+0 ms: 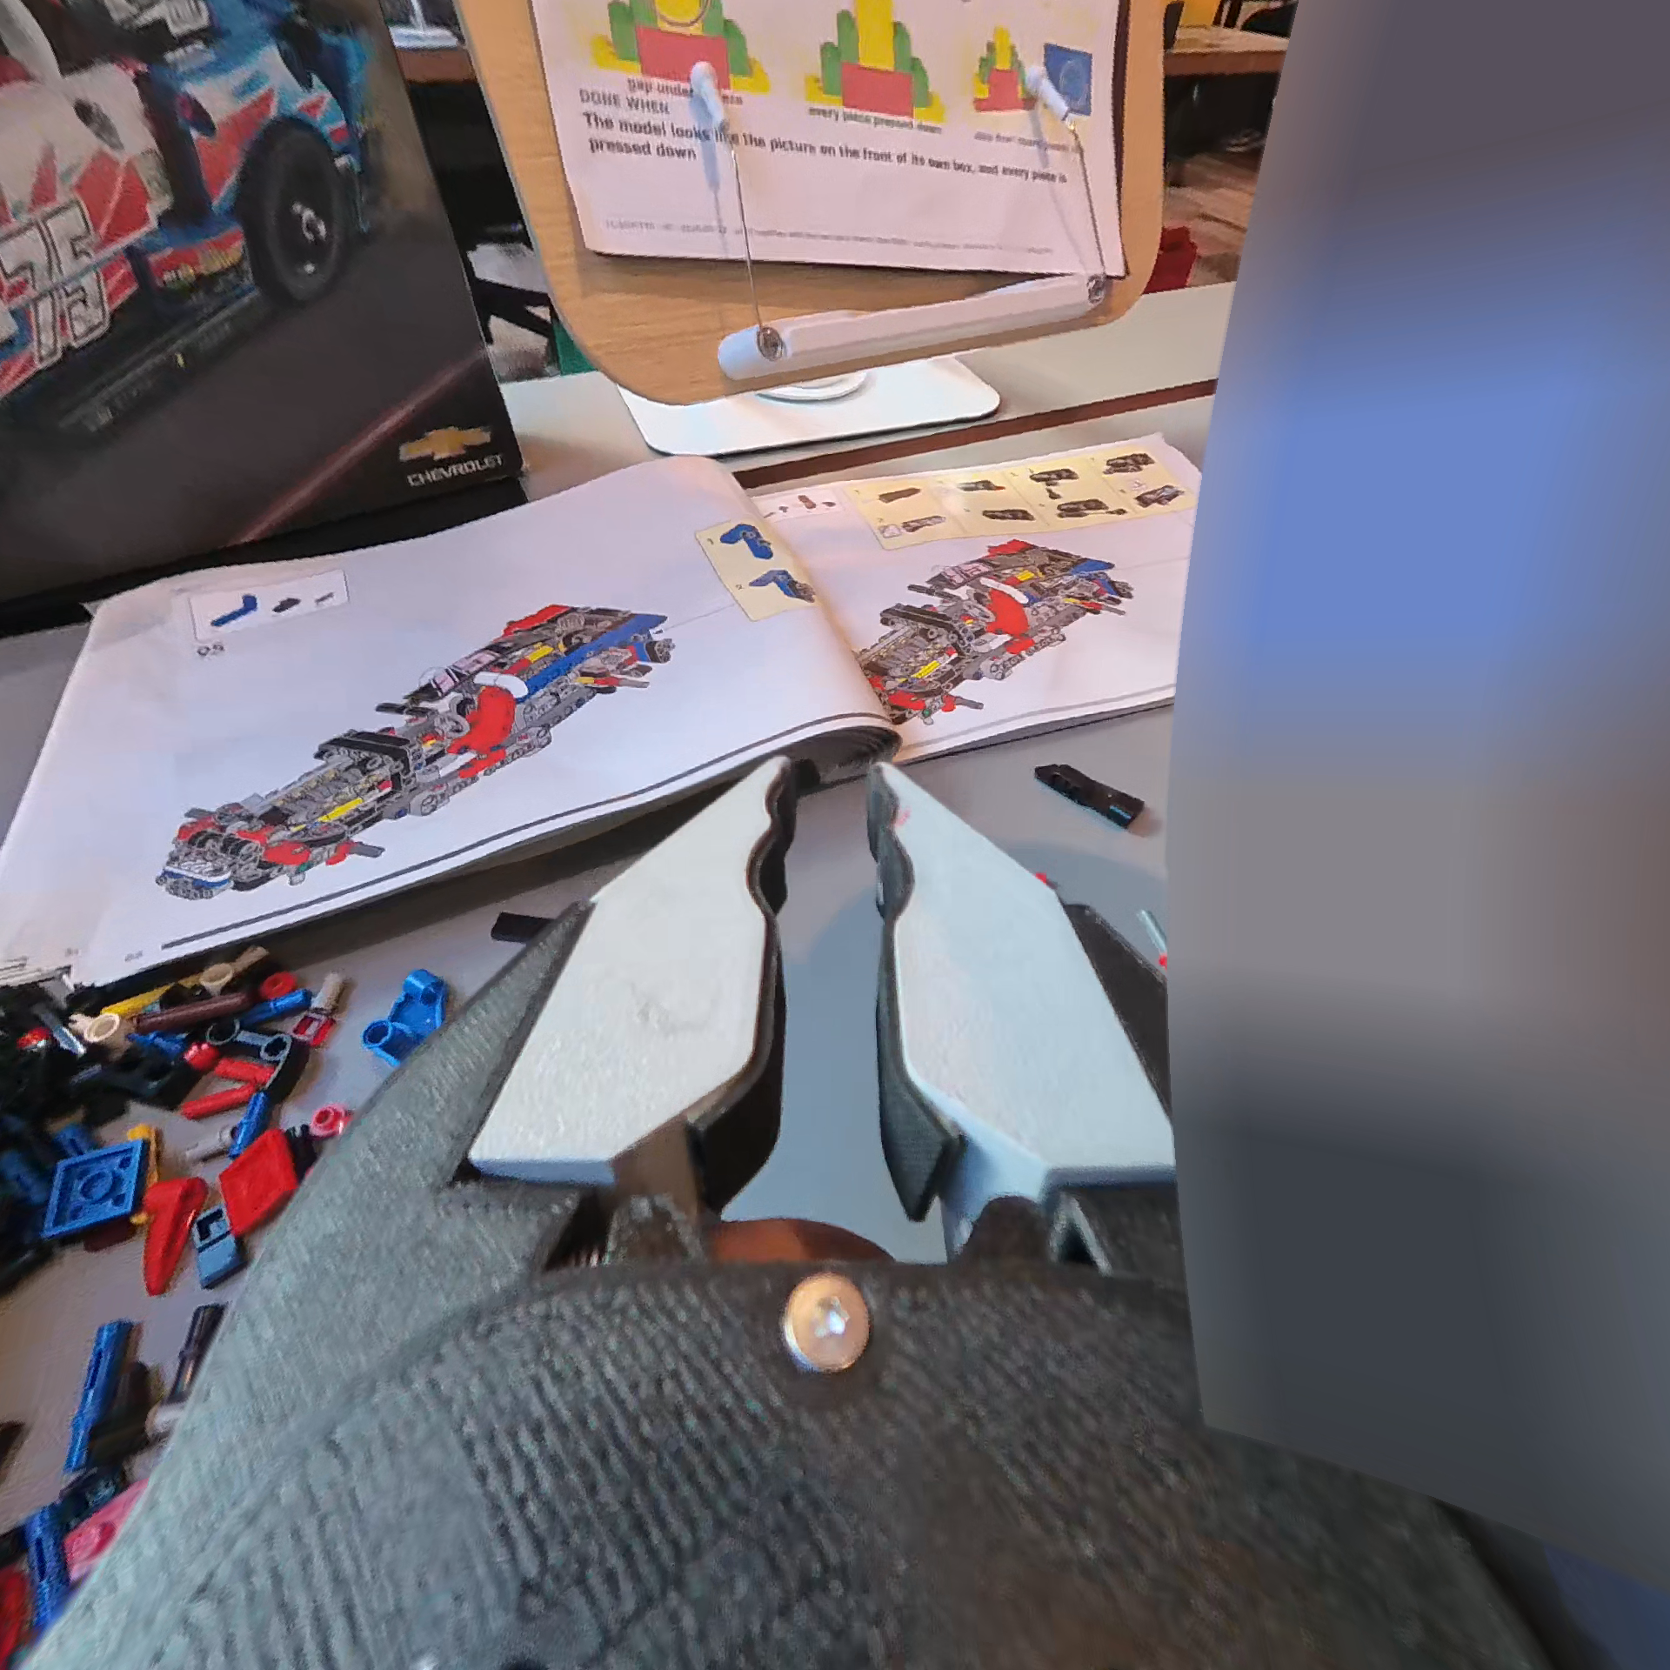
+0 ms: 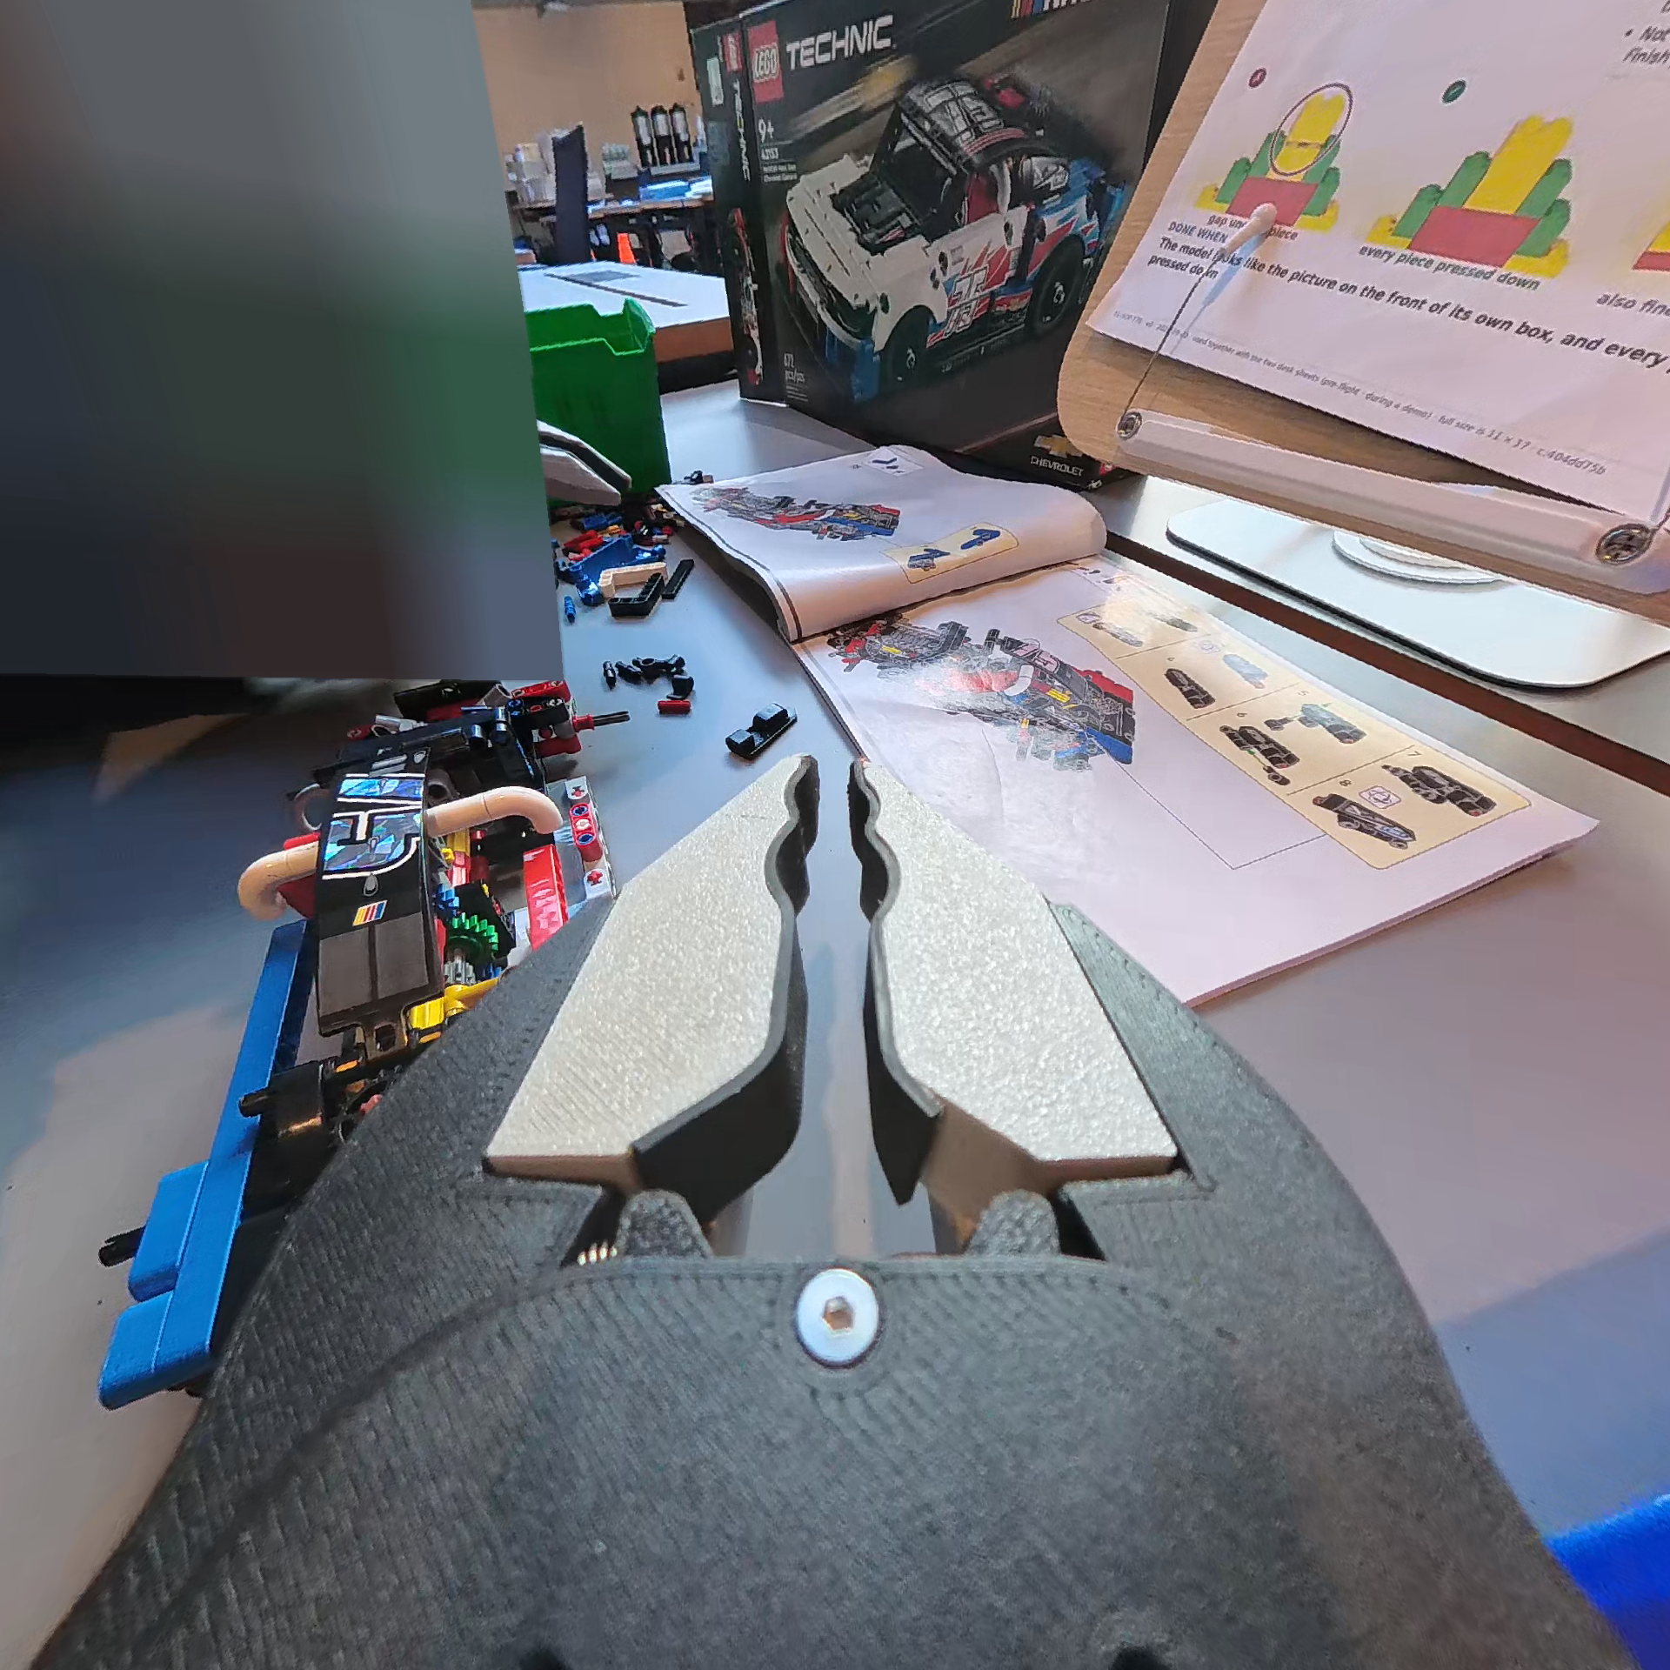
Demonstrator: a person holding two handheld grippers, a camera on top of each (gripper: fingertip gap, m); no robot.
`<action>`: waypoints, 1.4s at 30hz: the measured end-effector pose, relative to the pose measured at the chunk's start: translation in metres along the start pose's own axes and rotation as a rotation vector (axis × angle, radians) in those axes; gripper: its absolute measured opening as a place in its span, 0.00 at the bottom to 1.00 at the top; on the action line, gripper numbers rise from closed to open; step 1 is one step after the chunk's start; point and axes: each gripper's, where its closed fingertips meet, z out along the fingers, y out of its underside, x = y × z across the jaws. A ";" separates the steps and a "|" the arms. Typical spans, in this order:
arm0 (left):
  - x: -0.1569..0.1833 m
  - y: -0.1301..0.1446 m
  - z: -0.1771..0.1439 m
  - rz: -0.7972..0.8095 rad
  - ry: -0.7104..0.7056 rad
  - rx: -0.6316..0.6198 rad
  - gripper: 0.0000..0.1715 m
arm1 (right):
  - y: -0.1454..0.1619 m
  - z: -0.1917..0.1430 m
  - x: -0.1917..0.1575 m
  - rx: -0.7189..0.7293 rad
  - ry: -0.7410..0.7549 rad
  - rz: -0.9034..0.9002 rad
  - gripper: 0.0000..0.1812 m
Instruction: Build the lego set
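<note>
1. Two grippers are hovering over the grey tabletop [image 2: 1355, 1175], and you are holding nothing in either one.
2. Your left gripper [image 1: 830, 786] is pointing at the near edge of the open white instruction booklet [image 1: 452, 705], its wavy-edged fingers standing slightly apart with only air between them.
3. Your right gripper [image 2: 833, 786] is showing a narrow gap between its fingertips, also empty, and aiming at the bare table just beside the booklet's right-hand page.
4. The partly built lego car chassis [image 2: 398, 922], with blue side beam, tan curved bars and black stickered panel, is lying on the table to the left of your right gripper, close to it but not touching.
5. A loose pile of red, blue and black lego pieces [image 1: 163, 1111] is spreading over the table left of your left gripper, below the booklet.
6. A small black lego connector [image 1: 1089, 795] is lying alone just right of your left fingertips.
7. The dark lego set box [image 2: 922, 226] is standing upright behind the booklet, beside a wooden stand holding a printed sheet [image 2: 1401, 271].
</note>
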 end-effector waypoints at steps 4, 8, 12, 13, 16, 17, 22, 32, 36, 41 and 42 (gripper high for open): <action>0.002 0.003 0.002 0.019 0.000 -0.016 0.07 | -0.001 0.000 0.000 0.004 0.000 0.002 0.02; 0.005 0.009 0.006 0.011 0.014 -0.048 0.07 | 0.000 0.000 0.000 0.000 0.000 -0.003 0.02; 0.005 0.001 0.003 0.027 -0.006 -0.012 0.06 | -0.001 0.000 -0.001 0.003 -0.013 -0.008 0.00; 0.004 0.001 0.003 0.025 -0.006 -0.010 0.05 | -0.001 0.000 -0.001 0.007 -0.012 -0.011 0.00; 0.004 0.003 0.004 0.012 0.008 -0.017 0.06 | -0.001 0.000 -0.001 0.005 -0.014 -0.017 0.00; 0.005 0.003 0.004 0.009 0.011 -0.017 0.07 | -0.001 0.000 -0.001 0.006 -0.014 -0.021 0.01; 0.004 0.000 0.004 0.014 0.004 -0.007 0.07 | -0.006 -0.001 -0.006 0.037 -0.051 -0.053 0.06; 0.016 -0.020 -0.005 -0.047 0.064 0.100 0.17 | -0.018 -0.009 -0.012 0.110 -0.075 -0.068 0.12; -0.004 -0.040 -0.017 -0.035 0.019 0.130 0.26 | -0.019 -0.010 -0.006 0.112 -0.023 -0.081 0.13; -0.047 -0.056 -0.064 0.092 -0.039 -0.064 0.29 | -0.018 -0.014 0.001 0.107 0.024 -0.078 0.12; -0.059 -0.053 -0.075 0.109 -0.076 -0.109 0.29 | -0.017 -0.014 0.002 0.107 0.030 -0.077 0.12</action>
